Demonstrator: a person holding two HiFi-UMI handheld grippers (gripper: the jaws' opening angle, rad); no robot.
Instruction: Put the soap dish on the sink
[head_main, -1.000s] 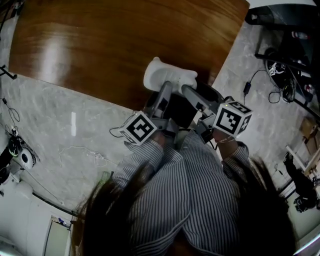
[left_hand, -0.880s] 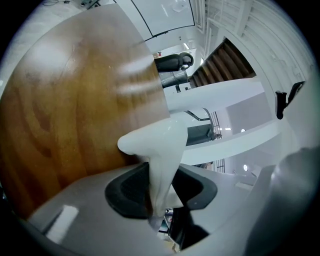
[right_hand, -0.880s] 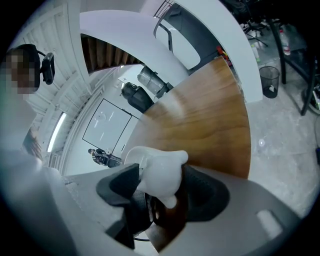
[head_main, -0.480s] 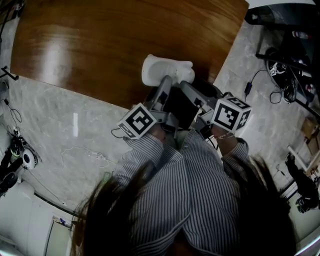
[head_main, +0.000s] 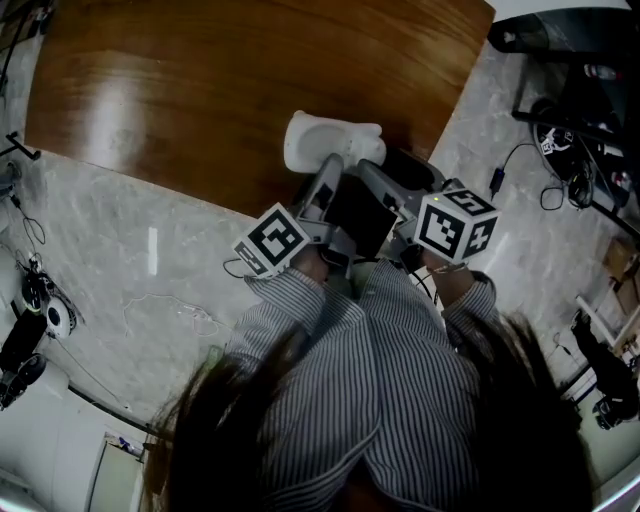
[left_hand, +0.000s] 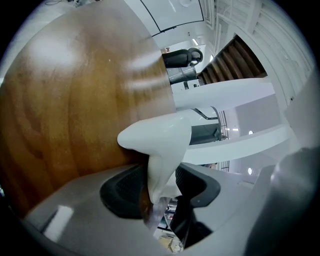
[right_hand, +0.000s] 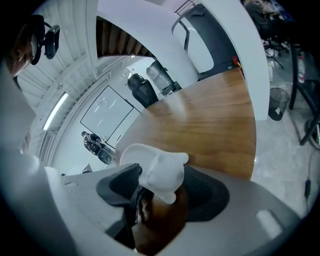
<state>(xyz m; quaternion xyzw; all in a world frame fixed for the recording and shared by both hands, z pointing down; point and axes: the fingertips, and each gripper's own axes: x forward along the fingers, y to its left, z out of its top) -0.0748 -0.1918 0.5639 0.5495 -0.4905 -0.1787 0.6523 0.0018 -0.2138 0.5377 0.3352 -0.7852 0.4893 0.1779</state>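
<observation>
A white soap dish (head_main: 322, 138) lies on the near edge of the brown wooden table (head_main: 200, 90). Both grippers reach it from my side. My left gripper (head_main: 328, 168) has the dish's rim (left_hand: 160, 142) between its jaws, which are opening; the pads stand beside the rim without pressing. The left gripper view shows that gripper (left_hand: 162, 189) level with the table edge. My right gripper (head_main: 368, 172) is shut on the lobed end of the dish (right_hand: 159, 169), and its pads hug that end in the right gripper view (right_hand: 160, 192). No sink is in view.
The table's right edge (head_main: 455, 100) ends close to the dish. Pale marble floor (head_main: 120, 250) with thin cables lies left and near. Black stands and cables (head_main: 570, 70) crowd the upper right. My striped sleeves (head_main: 370, 350) fill the lower middle.
The dish has shifted a little left and away and settled flatter on the table. Both marker cubes have moved slightly left with it.
</observation>
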